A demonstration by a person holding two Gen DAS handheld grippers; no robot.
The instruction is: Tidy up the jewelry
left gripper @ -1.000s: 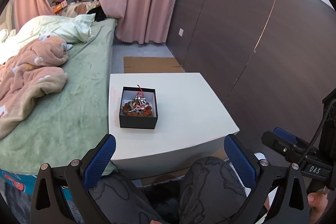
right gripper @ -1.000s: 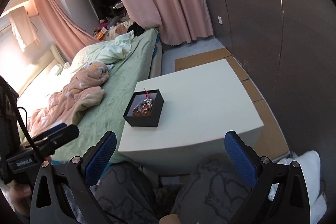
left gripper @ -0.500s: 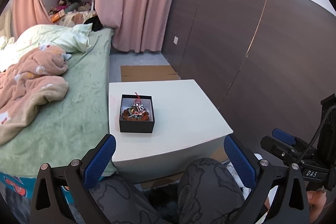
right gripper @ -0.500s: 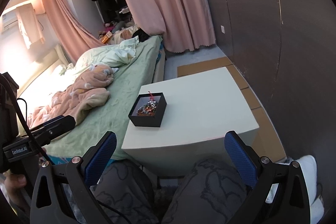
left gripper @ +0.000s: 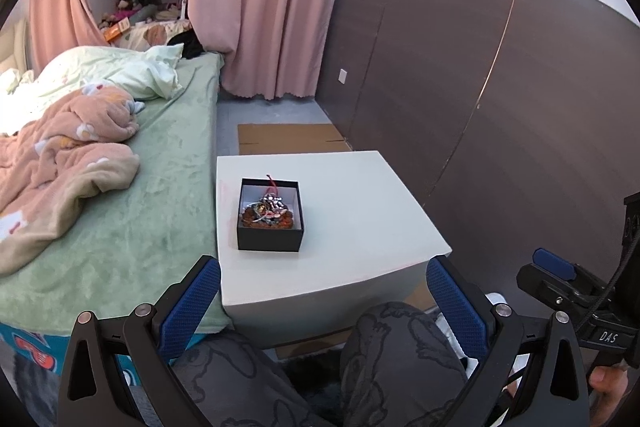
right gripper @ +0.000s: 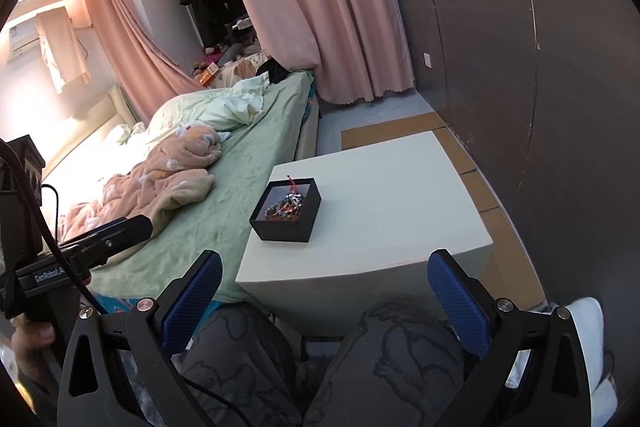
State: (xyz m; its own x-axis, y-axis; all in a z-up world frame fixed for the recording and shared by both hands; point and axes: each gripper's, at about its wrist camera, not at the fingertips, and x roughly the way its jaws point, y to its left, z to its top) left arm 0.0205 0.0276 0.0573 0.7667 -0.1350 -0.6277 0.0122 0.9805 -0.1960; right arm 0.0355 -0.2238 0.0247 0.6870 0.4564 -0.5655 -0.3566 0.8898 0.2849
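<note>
Both tools, left (left gripper: pixel 322 301) and right (right gripper: pixel 324 297), hang wide open and empty above my knees (left gripper: pixel 384 343), well short of the worktop (left gripper: pixel 360 211), I'd guess to keep everything in sight. Further out, the black box (left gripper: pixel 269 237) holds the tangled jewelry (left gripper: pixel 269 213) near the bed (left gripper: pixel 120 227) side; nothing blocks the way.

Small square black box (left gripper: pixel 269 241): matt, card-like walls, pale smooth lining. Tangled jewelry (left gripper: pixel 269 213) inside: glinting metal links, glossy reddish beads. White square table (left gripper: pixel 360 211): smooth, matt top. Left gripper (left gripper: pixel 323 301) and right gripper (right gripper: pixel 325 299): finger pads (left gripper: pixel 456 303) of blue knurled rubbery texture, black matt plastic frames, bright metal screws. Green bedspread (left gripper: pixel 132 219): plush cloth. Dark brown wall panels (left gripper: pixel 500 115): faint wood grain, low sheen.
</note>
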